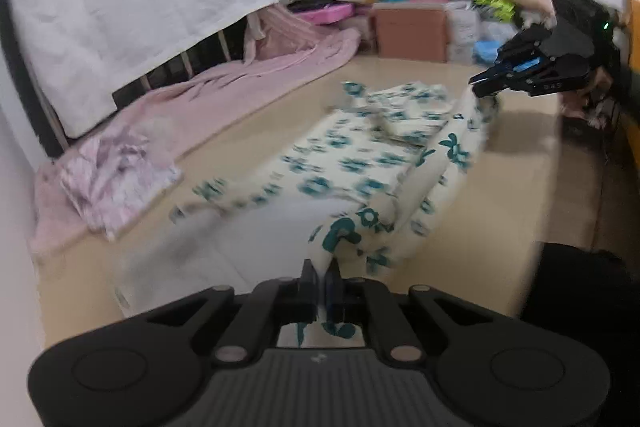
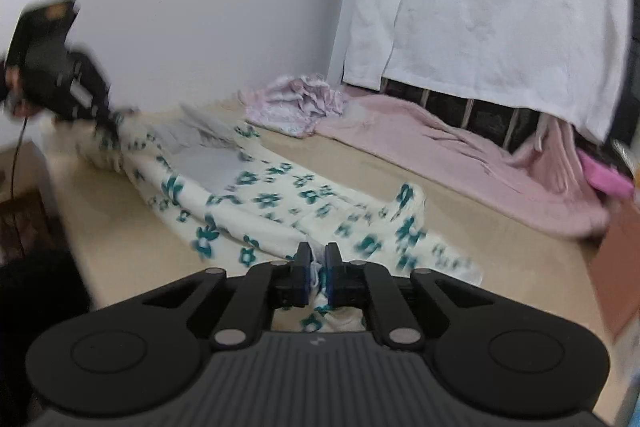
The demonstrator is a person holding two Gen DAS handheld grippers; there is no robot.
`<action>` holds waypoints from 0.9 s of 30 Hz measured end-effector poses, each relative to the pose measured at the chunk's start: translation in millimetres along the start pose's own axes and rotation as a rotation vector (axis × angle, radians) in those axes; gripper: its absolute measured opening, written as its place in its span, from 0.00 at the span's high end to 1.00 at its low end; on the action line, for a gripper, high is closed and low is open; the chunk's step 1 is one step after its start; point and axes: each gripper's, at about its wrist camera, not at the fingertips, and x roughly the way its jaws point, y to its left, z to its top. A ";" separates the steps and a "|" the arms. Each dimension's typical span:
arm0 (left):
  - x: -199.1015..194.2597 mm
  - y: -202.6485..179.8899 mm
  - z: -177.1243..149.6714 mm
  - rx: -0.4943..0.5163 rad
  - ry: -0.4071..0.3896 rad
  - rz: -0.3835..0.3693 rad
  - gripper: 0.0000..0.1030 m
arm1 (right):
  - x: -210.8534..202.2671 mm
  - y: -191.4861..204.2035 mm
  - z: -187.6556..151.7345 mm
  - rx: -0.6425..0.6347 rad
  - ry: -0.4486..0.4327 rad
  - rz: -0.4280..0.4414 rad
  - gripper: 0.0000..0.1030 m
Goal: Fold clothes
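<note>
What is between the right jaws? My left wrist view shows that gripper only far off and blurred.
Observer: The right gripper is shut on an edge of the floral garment.
Operator: How does my left gripper look from there?
Observer: The left gripper holds the garment's far end raised above the bed.
Operator: Is anything trailing from it?
Observer: A thin black cable hangs below it.

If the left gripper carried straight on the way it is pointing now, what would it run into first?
Probably the floral garment itself: the left gripper, shut on its near edge, points down along the cloth spread on the bed. Depth is blurred, so this is a judgement.
</note>
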 end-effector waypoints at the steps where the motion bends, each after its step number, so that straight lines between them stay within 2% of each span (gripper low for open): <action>1: 13.1 7.6 6.5 0.022 0.012 0.062 0.90 | 18.4 -1.7 5.8 -0.018 0.036 -0.023 0.93; 3: 31.1 21.3 13.5 -0.004 0.068 0.181 0.86 | 50.5 -6.5 13.2 -0.042 0.102 -0.099 0.87; 5: 22.9 33.3 11.1 -0.102 0.063 0.205 0.85 | 63.3 -13.2 14.8 -0.043 0.124 -0.192 0.86; 6: 11.5 33.3 4.5 -0.137 0.036 0.179 0.83 | 60.0 -16.7 14.1 -0.036 0.110 -0.237 0.81; 7: -1.8 31.4 -3.5 -0.166 0.002 0.142 0.72 | 50.7 -18.9 13.2 -0.012 0.087 -0.254 0.77; 8: -15.0 29.5 -11.6 -0.194 -0.032 0.106 0.49 | 36.3 -20.1 10.2 0.021 0.050 -0.240 0.71; 9: -28.3 27.5 -19.7 -0.223 -0.066 0.070 0.39 | 20.9 -21.2 6.6 0.055 0.010 -0.220 0.70; 10: -33.2 23.0 -26.3 -0.226 -0.078 0.043 0.21 | 7.4 -19.3 1.3 0.081 -0.029 -0.160 0.70; 12: -24.8 10.4 -38.4 -0.183 -0.041 0.007 0.18 | 0.9 -14.9 -8.9 0.109 -0.035 -0.040 0.68; 13: -18.2 8.5 -43.2 -0.192 -0.018 0.009 0.19 | 4.3 -11.7 -13.5 0.116 -0.021 0.007 0.68; 15: -3.8 7.7 -52.0 -0.232 0.028 0.025 0.24 | 17.6 -10.8 -23.7 0.131 0.022 -0.011 0.68; 16: -1.9 6.9 -57.6 -0.231 0.024 0.021 0.31 | 24.7 -10.8 -28.8 0.139 0.044 -0.027 0.68; 19: -3.2 2.9 -73.8 -0.178 -0.022 0.002 0.33 | 25.9 -29.6 -45.4 0.260 0.064 -0.016 0.68; 21: -5.0 2.7 -74.7 -0.124 -0.028 0.017 0.38 | 19.8 -34.9 -49.8 0.282 0.070 -0.033 0.67; 22: -4.6 5.5 -72.7 -0.121 -0.010 0.021 0.59 | 15.6 -34.9 -48.2 0.276 0.066 -0.034 0.67; 23: -3.9 9.2 -70.1 -0.124 0.013 0.024 0.89 | 7.2 -30.4 -47.5 0.256 0.046 -0.026 0.66; 24: -3.2 10.7 -68.5 -0.112 0.028 0.023 0.92 | -0.7 -24.5 -43.9 0.219 0.009 -0.001 0.56; 25: -2.5 11.6 -67.2 -0.096 0.041 0.022 0.92 | -4.4 -17.8 -39.7 0.181 -0.021 0.029 0.48; 26: -2.9 10.6 -66.1 -0.073 0.046 0.020 0.93 | -1.0 -10.4 -36.6 0.130 -0.025 0.047 0.35; 27: -3.5 8.9 -65.1 -0.048 0.049 0.019 0.93 | 4.3 -2.8 -33.8 0.075 -0.021 0.061 0.33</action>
